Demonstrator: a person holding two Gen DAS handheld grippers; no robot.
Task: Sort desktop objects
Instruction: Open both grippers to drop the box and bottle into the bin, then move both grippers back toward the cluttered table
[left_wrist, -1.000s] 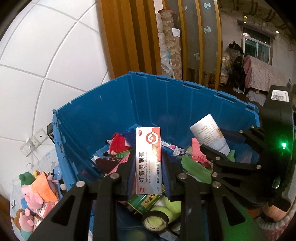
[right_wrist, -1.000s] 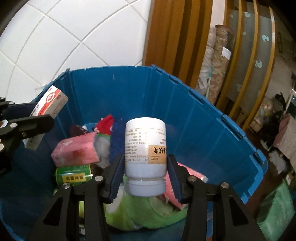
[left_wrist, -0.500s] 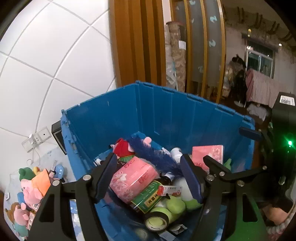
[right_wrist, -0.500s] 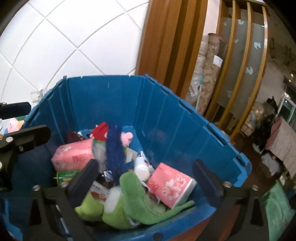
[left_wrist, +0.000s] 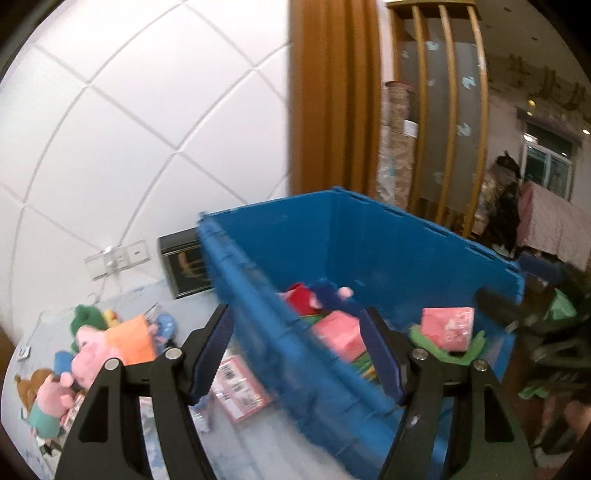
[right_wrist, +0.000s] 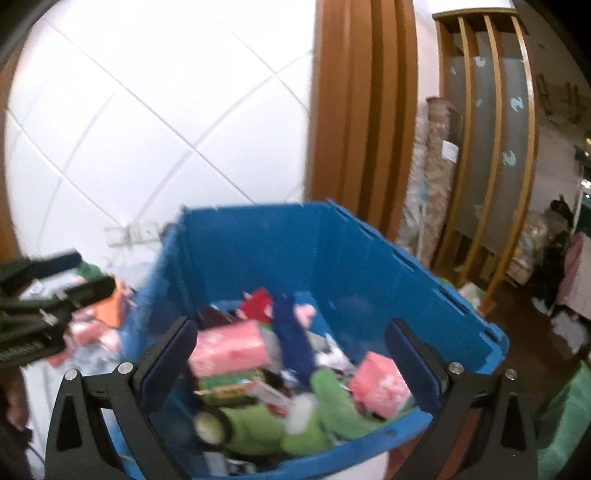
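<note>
A big blue plastic bin (left_wrist: 388, 236) holds pink tissue packs (left_wrist: 447, 328), a red and blue plush, green plush and a tape roll (right_wrist: 212, 428). My left gripper (left_wrist: 297, 354) is open and empty, its jaws straddling the bin's left rim. My right gripper (right_wrist: 291, 365) is open and empty above the bin's (right_wrist: 258, 243) near side. The left gripper (right_wrist: 44, 291) shows at the left edge of the right wrist view. Pig plush toys (left_wrist: 92, 354) and a pink box (left_wrist: 240, 387) lie on the table left of the bin.
A white tiled wall (left_wrist: 129, 129) stands behind the table. A black box (left_wrist: 184, 266) and a wall socket (left_wrist: 118, 258) sit by the bin's far left corner. Wooden slats (left_wrist: 332, 92) and a cluttered room lie to the right.
A second ago the left gripper held a medicine box and the right a white bottle; both were let go into the bin. Both grippers have since risen and swung left, views blurred.
</note>
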